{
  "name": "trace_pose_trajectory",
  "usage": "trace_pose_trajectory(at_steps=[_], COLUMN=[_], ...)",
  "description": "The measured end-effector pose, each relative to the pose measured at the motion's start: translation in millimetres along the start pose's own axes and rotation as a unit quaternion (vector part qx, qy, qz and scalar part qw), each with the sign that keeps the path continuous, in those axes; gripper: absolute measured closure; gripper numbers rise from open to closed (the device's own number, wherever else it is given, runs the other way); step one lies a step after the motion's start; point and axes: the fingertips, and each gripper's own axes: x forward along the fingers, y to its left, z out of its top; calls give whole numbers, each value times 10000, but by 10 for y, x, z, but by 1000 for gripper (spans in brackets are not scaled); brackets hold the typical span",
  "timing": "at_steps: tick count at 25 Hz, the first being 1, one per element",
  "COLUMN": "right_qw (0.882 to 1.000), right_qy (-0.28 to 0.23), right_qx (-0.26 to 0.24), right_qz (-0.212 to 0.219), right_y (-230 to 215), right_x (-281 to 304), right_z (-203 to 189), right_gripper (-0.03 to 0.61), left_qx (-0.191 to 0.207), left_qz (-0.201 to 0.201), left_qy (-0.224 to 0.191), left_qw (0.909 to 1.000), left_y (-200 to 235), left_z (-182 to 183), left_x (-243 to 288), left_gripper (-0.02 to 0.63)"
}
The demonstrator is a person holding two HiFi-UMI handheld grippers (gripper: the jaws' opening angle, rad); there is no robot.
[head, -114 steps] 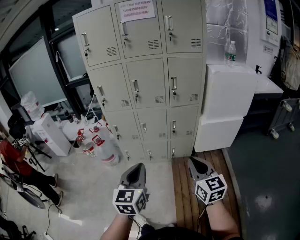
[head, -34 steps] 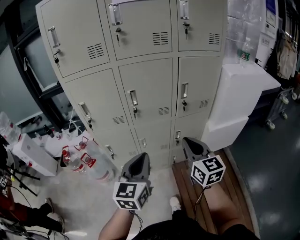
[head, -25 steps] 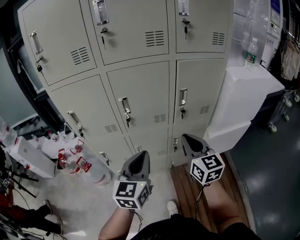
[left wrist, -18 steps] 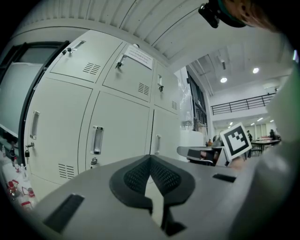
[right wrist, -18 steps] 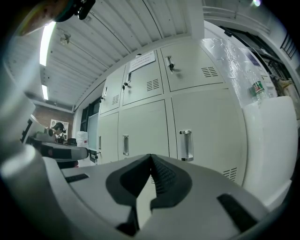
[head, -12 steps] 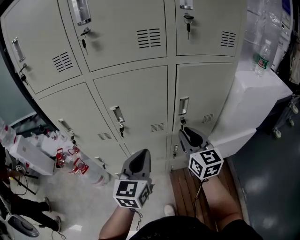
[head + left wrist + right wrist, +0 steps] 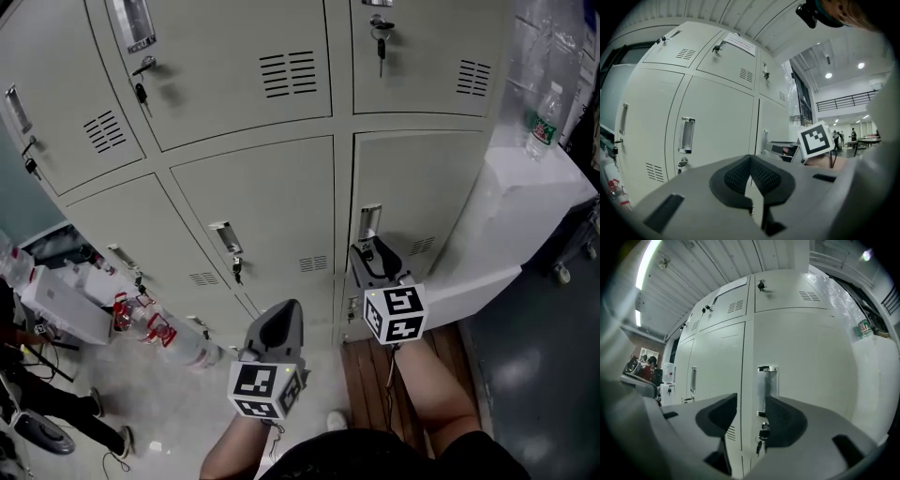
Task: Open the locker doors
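the bank of grey lockers now fills the head view, far closer than a few seconds ago, and every door is still closed. a white block stands against its right side. the right claw has come up to the middle-right door and its jaws have just been opening. they stand apart with the chrome handle framed between them, not yet pinched, and the key hangs just below. the first pull looks about to begin. the left claw sits lower, jaws together and empty. the notice on an upper door and the green label on the bottle are too small to read.
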Motion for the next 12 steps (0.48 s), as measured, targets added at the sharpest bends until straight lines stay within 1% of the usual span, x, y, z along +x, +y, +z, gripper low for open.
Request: trace_pose_trajectory(at_steps=[3,5,7,10,12], right_qw=[10000,9999,9996,9984,9969], right_qy=[-2,-26,-67,-138,-139], right_qx=[-39,-58,-69,-229,-377], right_qz=[-81,-155,-260,-491,-673], right_y=[-26,-42,-61,-94,-123], right_x=[148,228,292,369,408], right_z=[-14,-16,-9,18,15], right_gripper=[376,351,348,351,380], left_qx=[5,17,22,25,34], left_qz=[66,113,160,220,255], left_qy=[56,82,105,127,147], left_qw=[10000,9999,9998,9997,9996], left_y=[48,86,124,165,181], left_z=[-26,-30,-29,-30,-38], left_x=[65,92,108,134,148], left_gripper=[612,614,612,612,612])
